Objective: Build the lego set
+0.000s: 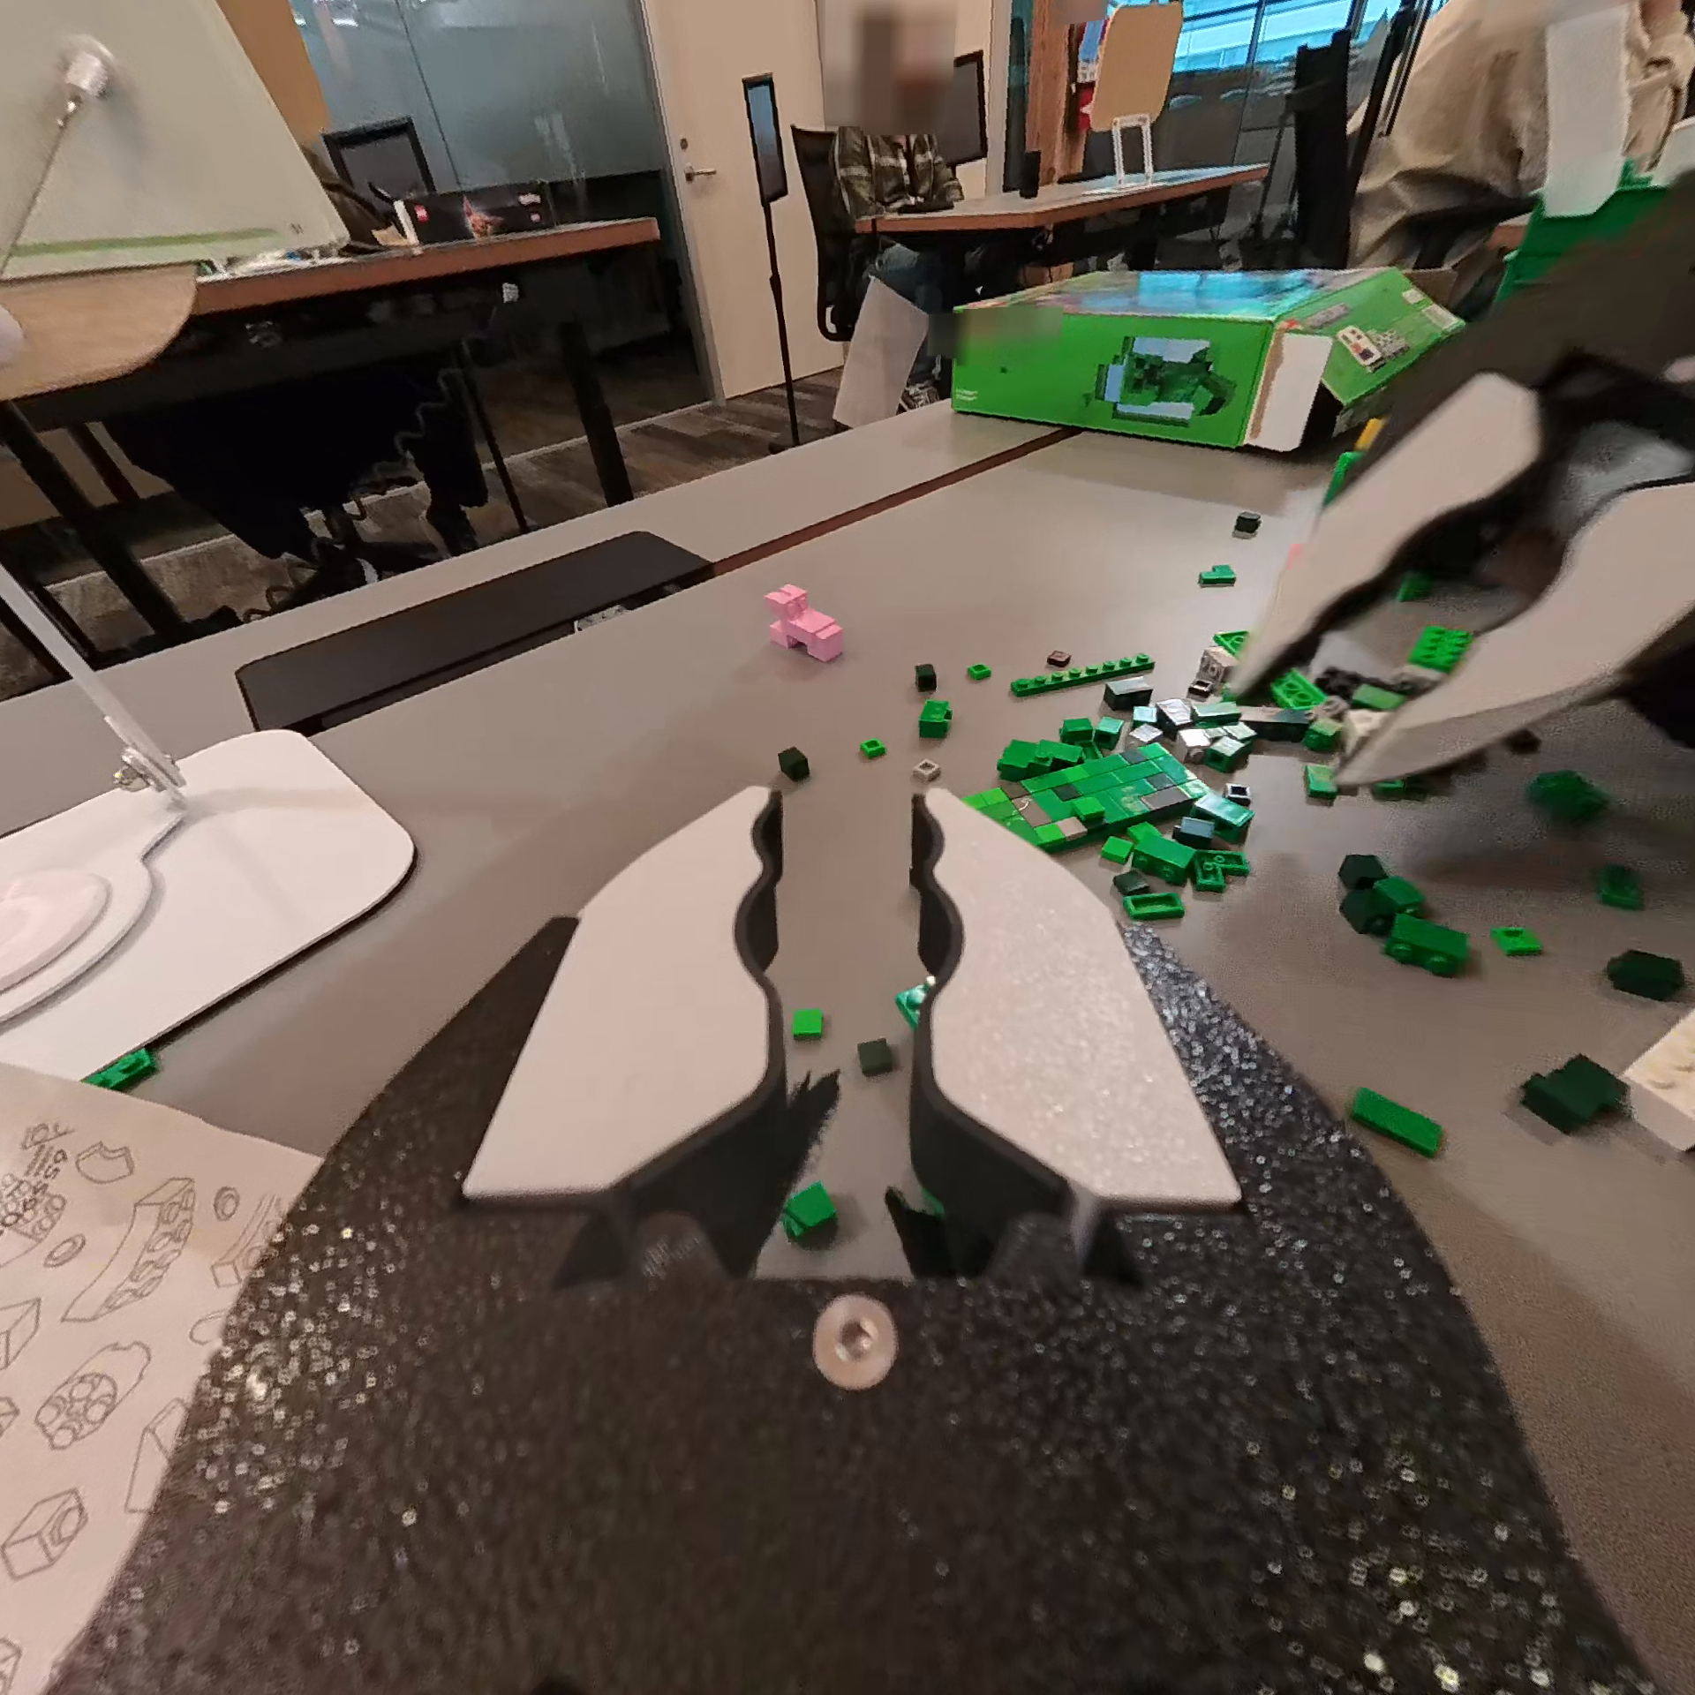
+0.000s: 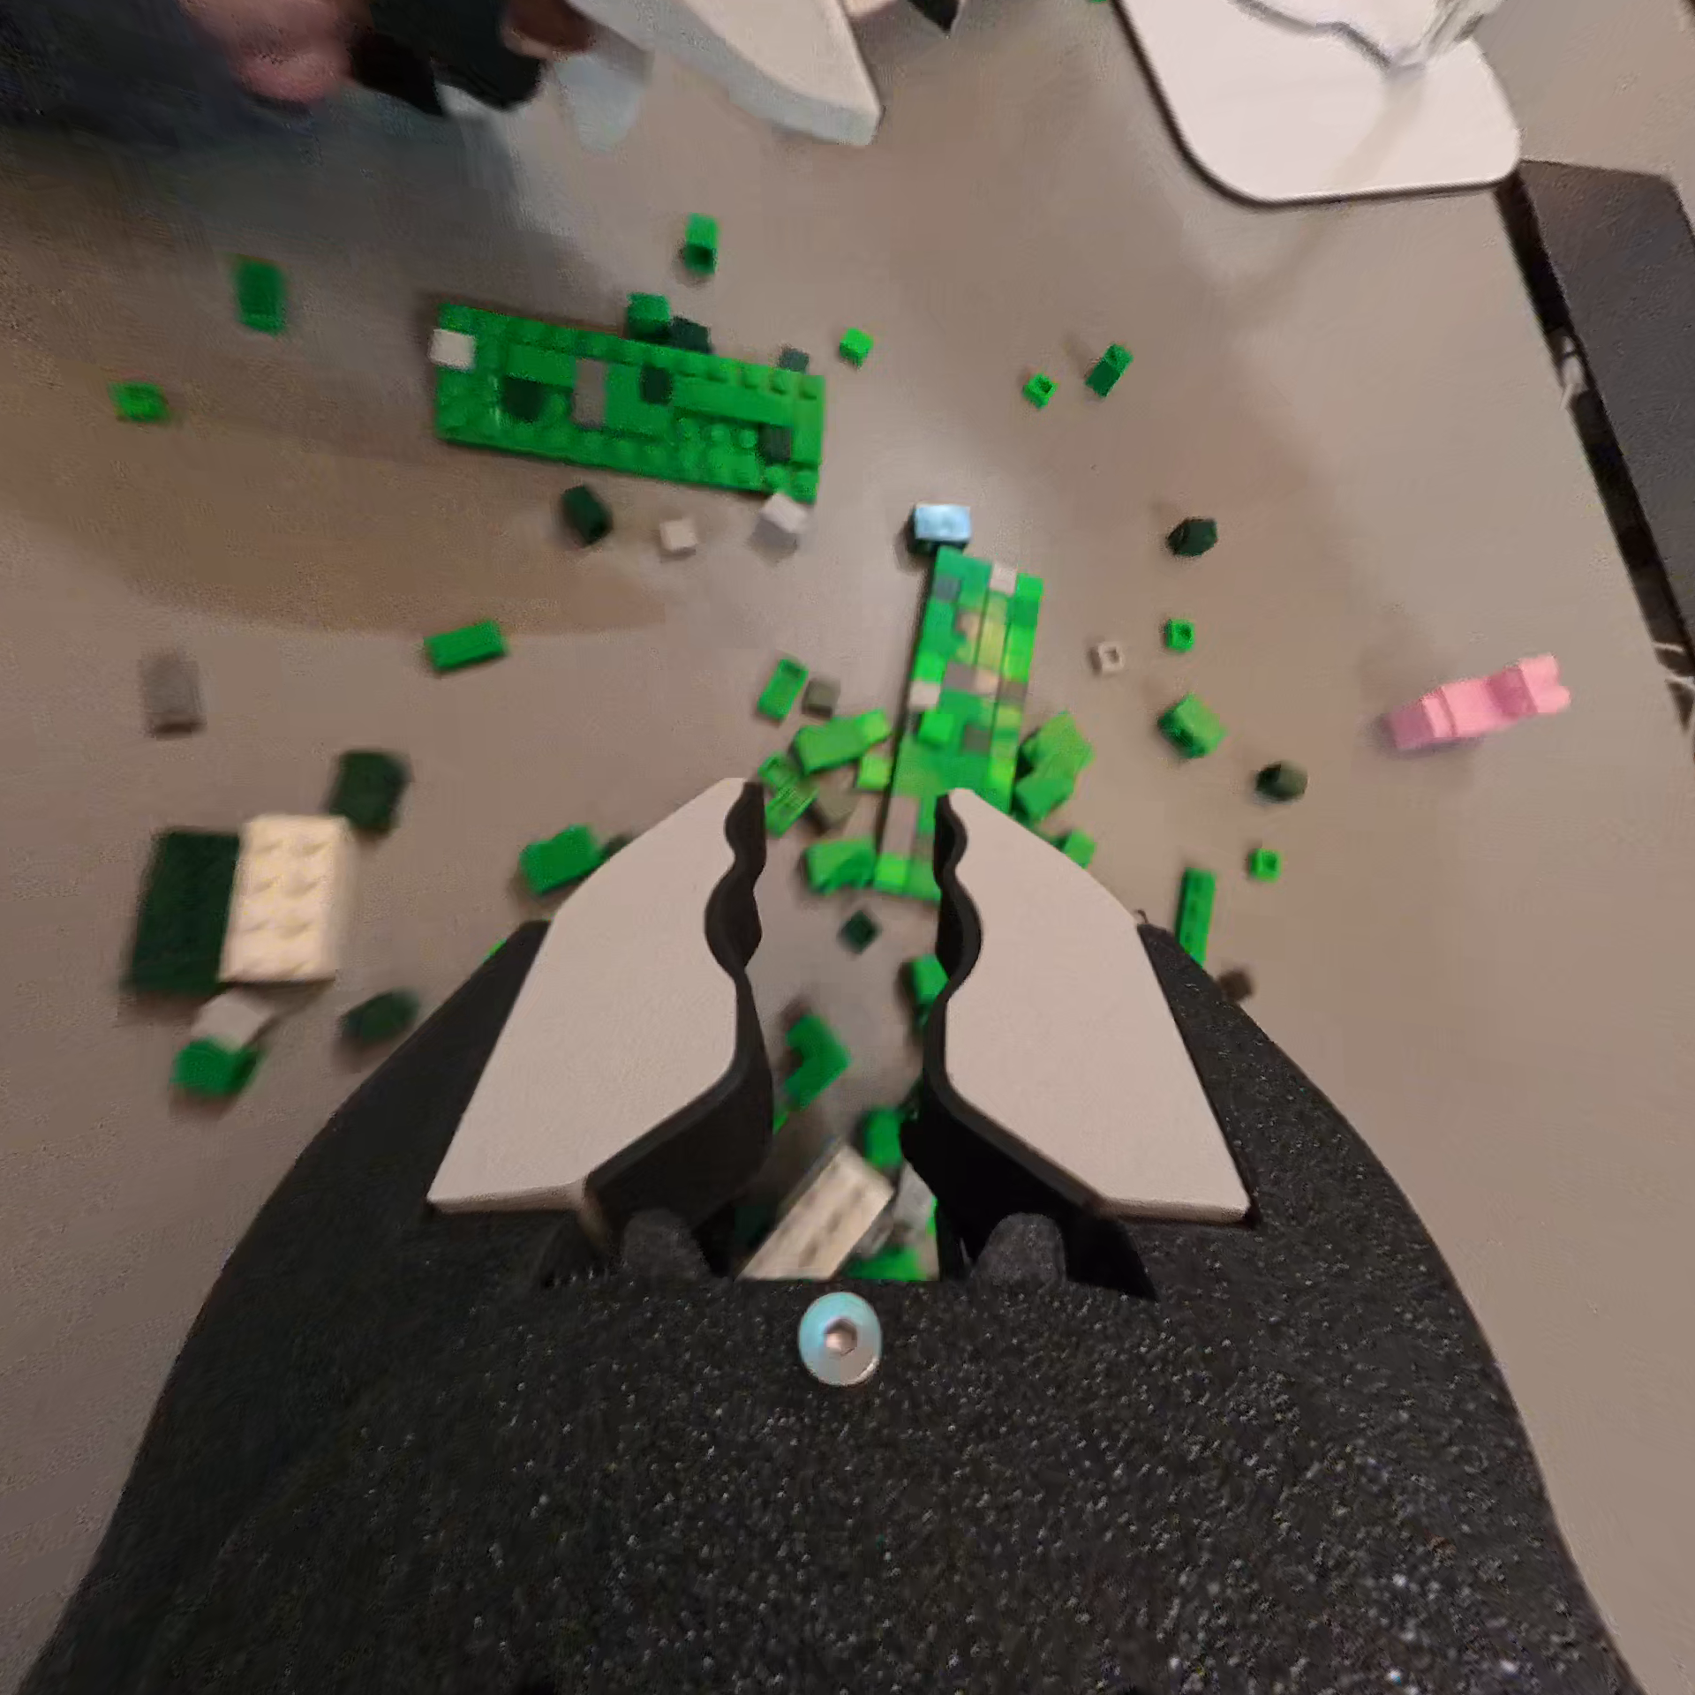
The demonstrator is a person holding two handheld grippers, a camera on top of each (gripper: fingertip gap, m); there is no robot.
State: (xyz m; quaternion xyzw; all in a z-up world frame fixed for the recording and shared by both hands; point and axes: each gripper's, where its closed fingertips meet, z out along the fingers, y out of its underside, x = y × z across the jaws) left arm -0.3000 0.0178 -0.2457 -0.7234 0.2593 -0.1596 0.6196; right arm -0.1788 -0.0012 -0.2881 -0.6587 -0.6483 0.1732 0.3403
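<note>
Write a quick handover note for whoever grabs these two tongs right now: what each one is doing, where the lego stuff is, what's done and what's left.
Left tongs: open, empty, low over the grey table beside the pile.
Right tongs: open, empty, above the loose green pieces.
Pieces: mostly scattered loose. A tiled green panel lies in the pile; a longer studded green plate assembly lies apart from it. A white brick sits against a dark green plate.
Done: the pink pig stands finished, off by itself.
Left: nearly everything. The two green sections are not joined. Set box is at the far edge, instruction sheet near the left tongs.
</note>
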